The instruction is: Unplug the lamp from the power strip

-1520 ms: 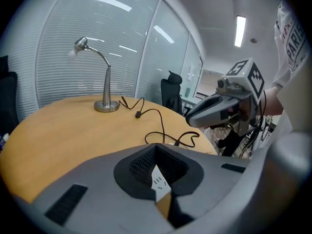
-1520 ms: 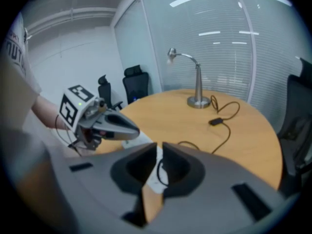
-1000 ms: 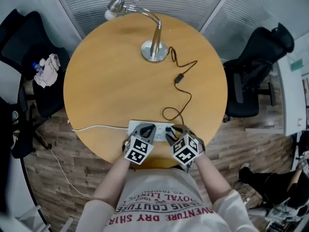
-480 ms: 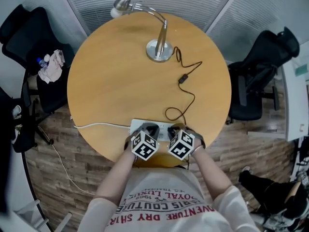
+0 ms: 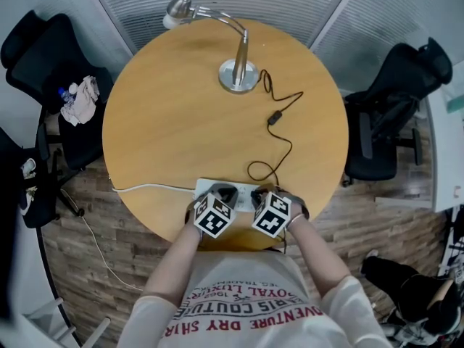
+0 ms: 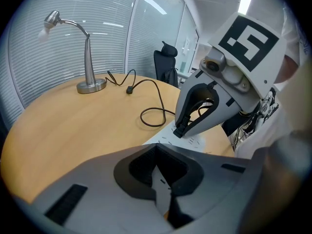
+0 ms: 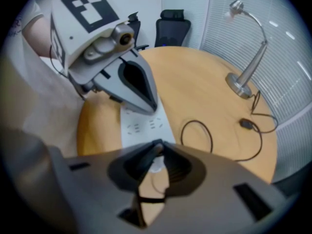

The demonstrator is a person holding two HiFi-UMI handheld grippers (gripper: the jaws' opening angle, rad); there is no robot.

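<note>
A silver desk lamp stands at the far side of the round wooden table. Its black cord runs through an inline switch and loops down to a white power strip at the near edge. My left gripper rests shut on the strip's left part. My right gripper is over the strip's right end. Its jaws are closing, and the pads hold the lamp's plug, with the cord crossing below them. The socket itself is hidden by the jaws.
The strip's white cable trails left over the table edge to the wooden floor. One black office chair stands at the right. Another at the left carries a cloth and a bottle. Blinds line the far wall.
The right gripper's jaws have narrowed from wide apart onto the plug. Both grippers have shifted slightly over the strip, and the left one's marker cube has turned.
</note>
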